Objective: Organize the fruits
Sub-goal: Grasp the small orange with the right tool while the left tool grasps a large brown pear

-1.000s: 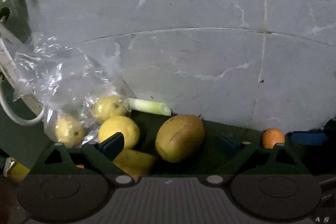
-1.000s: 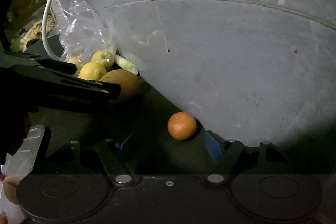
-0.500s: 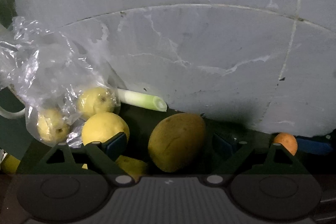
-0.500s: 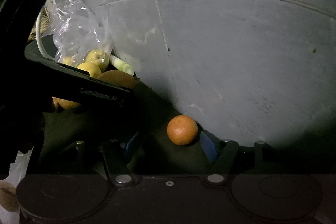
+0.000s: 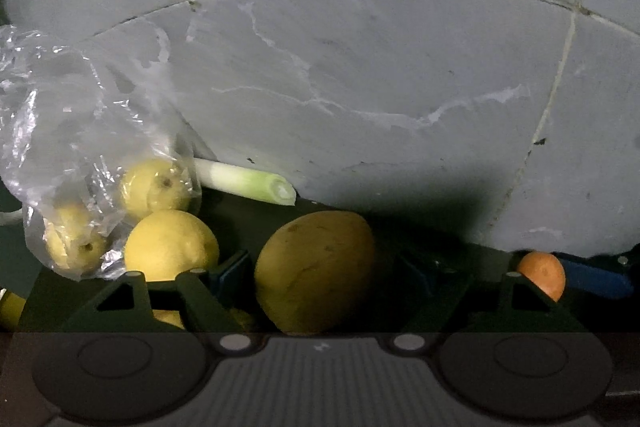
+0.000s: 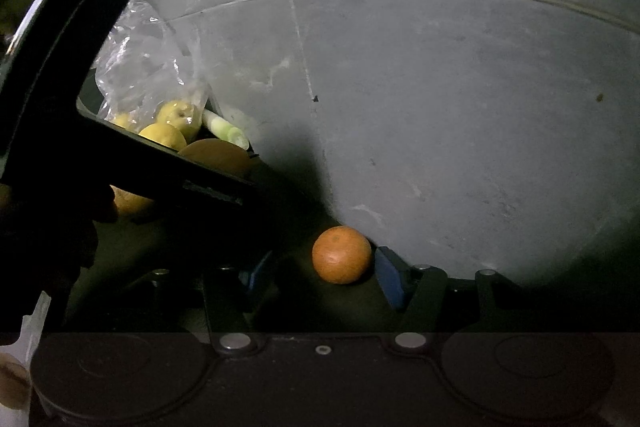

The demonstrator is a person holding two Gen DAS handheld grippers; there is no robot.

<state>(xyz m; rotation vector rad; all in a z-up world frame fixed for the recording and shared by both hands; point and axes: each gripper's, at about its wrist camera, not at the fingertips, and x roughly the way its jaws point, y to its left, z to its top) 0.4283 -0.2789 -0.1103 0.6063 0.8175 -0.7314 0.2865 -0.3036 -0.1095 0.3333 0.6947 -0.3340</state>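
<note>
Rolling away is risked: the orange (image 6: 341,254), lower centre, is flanked by spread right tongs (image 6: 320,277); left tongs (image 5: 320,267) spread around the mango (image 5: 316,271).

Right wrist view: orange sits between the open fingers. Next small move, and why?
Probably close the right claw on the orange. The fruit already lies between its blue pads, nearly against the right one, resting on the dark counter by the grey wall, and the claw is open.

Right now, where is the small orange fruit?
In the right wrist view the orange fruit lies on the dark surface at the foot of the grey wall, between the open right gripper's fingers, nearer the right-hand one.
</note>
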